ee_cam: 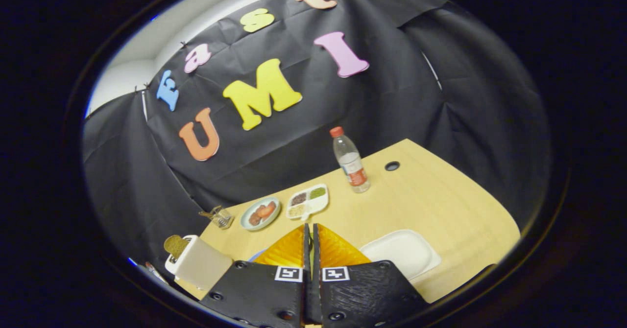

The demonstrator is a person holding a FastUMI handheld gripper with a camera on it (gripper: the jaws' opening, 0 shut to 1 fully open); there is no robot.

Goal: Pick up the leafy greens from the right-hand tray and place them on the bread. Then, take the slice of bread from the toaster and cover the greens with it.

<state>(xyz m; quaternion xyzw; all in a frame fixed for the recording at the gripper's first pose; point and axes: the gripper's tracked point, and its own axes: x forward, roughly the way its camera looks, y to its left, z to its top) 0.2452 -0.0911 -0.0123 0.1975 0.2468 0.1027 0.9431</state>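
Note:
My gripper hangs high above the wooden table, and its two fingers stand shut against each other with nothing showing between them. To the right of the fingers lies a white tray that looks bare. A white toaster stands to their left near the table's edge, with a brown slice of bread sticking up out of its slot. A sliver of a blue plate peeks out beside the left finger; the fingers hide whatever lies on it. I see no leafy greens.
Beyond the fingers sit a round plate of food and a white compartment tray. A small wire holder stands left of them. Farther back is a red-capped plastic bottle, near a cable hole.

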